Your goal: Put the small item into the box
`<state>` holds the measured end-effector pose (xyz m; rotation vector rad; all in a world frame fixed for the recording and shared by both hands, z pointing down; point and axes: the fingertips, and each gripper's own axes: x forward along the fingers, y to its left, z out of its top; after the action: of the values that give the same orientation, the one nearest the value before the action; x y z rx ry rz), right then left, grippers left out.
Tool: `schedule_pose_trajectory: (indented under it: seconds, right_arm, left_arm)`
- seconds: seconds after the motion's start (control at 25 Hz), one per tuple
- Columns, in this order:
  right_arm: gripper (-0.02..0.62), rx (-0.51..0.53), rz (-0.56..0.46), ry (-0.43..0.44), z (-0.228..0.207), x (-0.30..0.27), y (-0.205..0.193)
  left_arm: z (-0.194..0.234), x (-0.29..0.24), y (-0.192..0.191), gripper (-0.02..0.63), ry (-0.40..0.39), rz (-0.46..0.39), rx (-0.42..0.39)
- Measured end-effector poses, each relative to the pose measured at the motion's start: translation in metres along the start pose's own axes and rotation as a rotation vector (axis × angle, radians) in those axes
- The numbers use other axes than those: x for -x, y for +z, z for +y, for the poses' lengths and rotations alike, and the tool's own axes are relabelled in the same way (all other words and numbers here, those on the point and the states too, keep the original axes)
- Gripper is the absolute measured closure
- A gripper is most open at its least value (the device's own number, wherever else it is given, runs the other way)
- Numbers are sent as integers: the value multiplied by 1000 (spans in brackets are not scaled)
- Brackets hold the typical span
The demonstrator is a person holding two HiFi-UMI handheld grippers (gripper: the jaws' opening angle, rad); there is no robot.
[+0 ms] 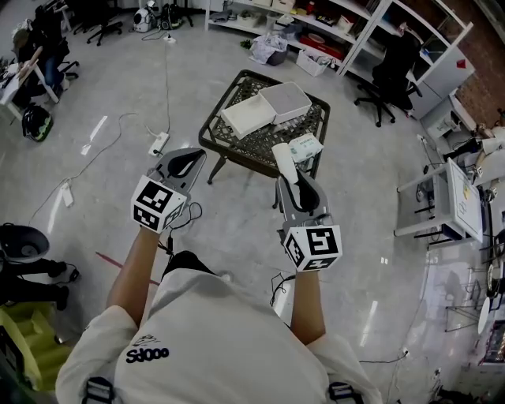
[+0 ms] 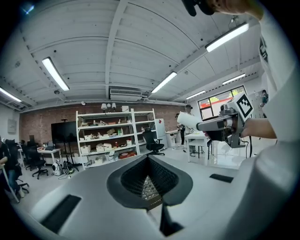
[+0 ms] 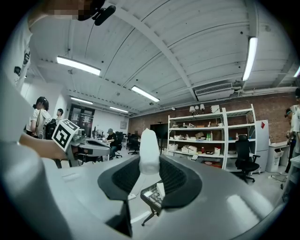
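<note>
My right gripper [image 1: 292,175] is shut on a small white tube-like item [image 1: 282,158], which sticks out past its fingertips just short of the near edge of the dark lattice table [image 1: 260,142]. In the right gripper view the item [image 3: 150,150] stands upright between the jaws of that gripper [image 3: 150,163]. An open white box [image 1: 248,117] and its lid [image 1: 286,101] lie on the table's far half. My left gripper [image 1: 192,155] hovers left of the table, its jaws closed together with nothing held; in its own view this gripper [image 2: 147,159] is empty.
A white-and-green packet [image 1: 306,147] lies at the table's near right. A power strip [image 1: 158,143] and cables run over the floor to the left. A black office chair [image 1: 390,75] and white shelves [image 1: 331,24] stand beyond, and a white desk [image 1: 442,197] at the right.
</note>
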<state>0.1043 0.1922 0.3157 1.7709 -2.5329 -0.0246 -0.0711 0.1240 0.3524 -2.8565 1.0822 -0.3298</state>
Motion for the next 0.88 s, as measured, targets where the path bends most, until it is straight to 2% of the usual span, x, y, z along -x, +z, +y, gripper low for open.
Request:
schedule_pose_trajectory:
  seconds: [0.12,0.48,0.88]
  right_arm:
    - [459,-5,5,-9,-11,3,-3]
    - [459,-34,29,-58,-31,-9,-21]
    - [459,-34,38,-109,-84,-89,-27]
  left_arm:
    - [-1,-4,0,600,11,10,-2]
    - [1,-34,-14,600,-33,30,1]
    - [72,-121,-18,600,-49,14,16]
